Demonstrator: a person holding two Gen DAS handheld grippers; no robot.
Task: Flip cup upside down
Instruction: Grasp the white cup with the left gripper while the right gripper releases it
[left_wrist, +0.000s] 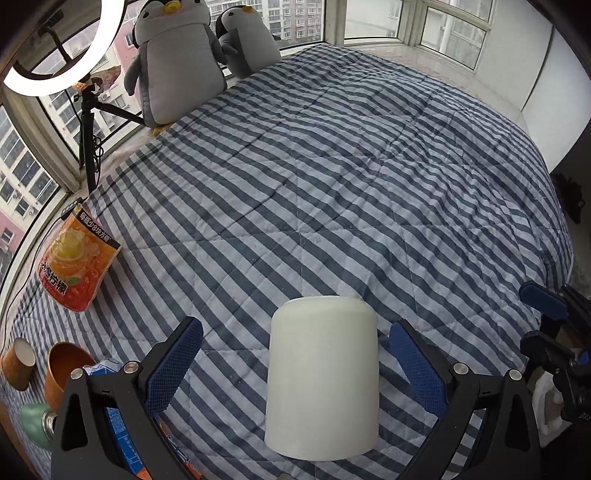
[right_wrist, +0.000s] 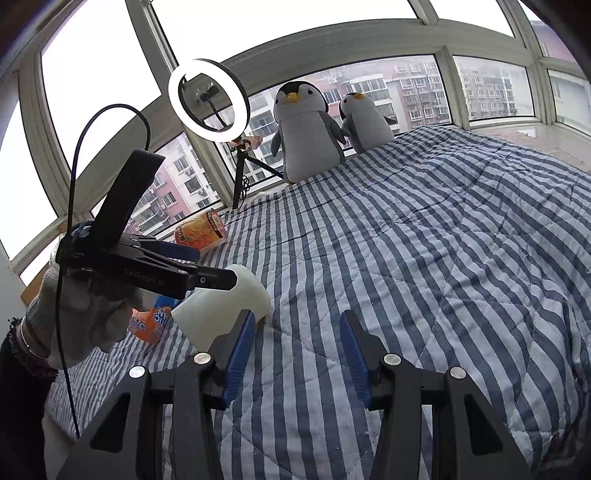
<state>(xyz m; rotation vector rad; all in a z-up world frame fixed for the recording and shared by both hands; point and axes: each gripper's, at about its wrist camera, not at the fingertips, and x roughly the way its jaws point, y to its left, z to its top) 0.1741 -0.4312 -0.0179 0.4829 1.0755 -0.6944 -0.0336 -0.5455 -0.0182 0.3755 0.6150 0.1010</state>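
A white frosted cup (left_wrist: 322, 376) stands on the striped bedspread (left_wrist: 332, 184) with its flat closed end up. My left gripper (left_wrist: 295, 354) is open, its blue pads on either side of the cup and apart from it. In the right wrist view the cup (right_wrist: 225, 310) shows at the left, partly behind the left gripper's black frame. My right gripper (right_wrist: 297, 354) is open and empty above the bedspread (right_wrist: 443, 258), just right of the cup.
An orange drink pouch (left_wrist: 75, 258) lies at the bed's left edge. A brown paper cup (left_wrist: 18, 363), an orange cup (left_wrist: 64, 369) and a green bottle (left_wrist: 37, 424) sit at the near left. Two plush penguins (left_wrist: 177, 62) and a ring light (left_wrist: 59, 48) stand by the windows.
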